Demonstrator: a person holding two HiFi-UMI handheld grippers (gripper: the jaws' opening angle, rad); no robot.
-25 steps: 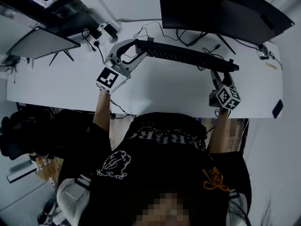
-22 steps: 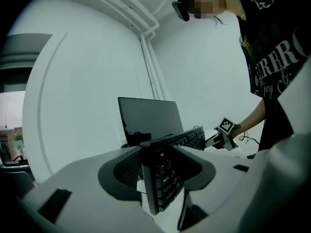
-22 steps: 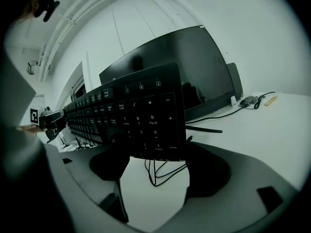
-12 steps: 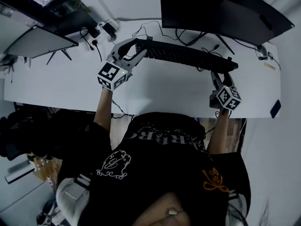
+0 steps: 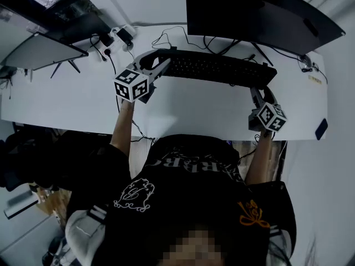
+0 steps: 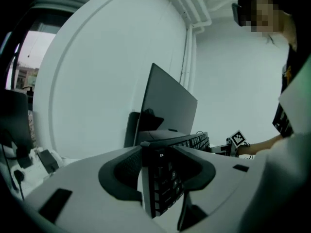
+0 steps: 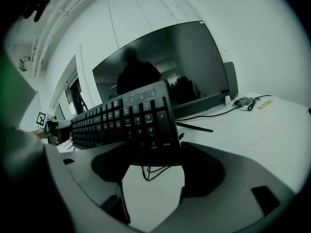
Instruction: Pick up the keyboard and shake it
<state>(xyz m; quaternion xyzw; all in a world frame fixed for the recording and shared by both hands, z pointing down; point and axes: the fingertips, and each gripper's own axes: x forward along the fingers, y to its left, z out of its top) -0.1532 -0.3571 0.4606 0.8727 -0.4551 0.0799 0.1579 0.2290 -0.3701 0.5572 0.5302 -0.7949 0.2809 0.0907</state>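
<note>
A black keyboard [image 5: 222, 68] hangs above the white desk [image 5: 205, 110], held at both ends. My left gripper [image 5: 162, 61] is shut on its left end. In the left gripper view the keyboard [image 6: 163, 178] stands edge-on between the pads, the Esc key facing me. My right gripper [image 5: 262, 90] has the number-pad end between its jaws, which are closing. In the right gripper view the keyboard [image 7: 131, 118] spans the gap from pad to pad, and its cable dangles below it.
A large dark monitor [image 5: 255, 10] stands just behind the keyboard. A second screen [image 5: 39, 49] sits at the far left, with cables and plugs [image 5: 119, 37] beside it. A small dark object [image 5: 320, 129] lies near the desk's right edge.
The keyboard has tipped so more of its key face shows, and its right end has risen a little. Both grippers shifted slightly with it.
</note>
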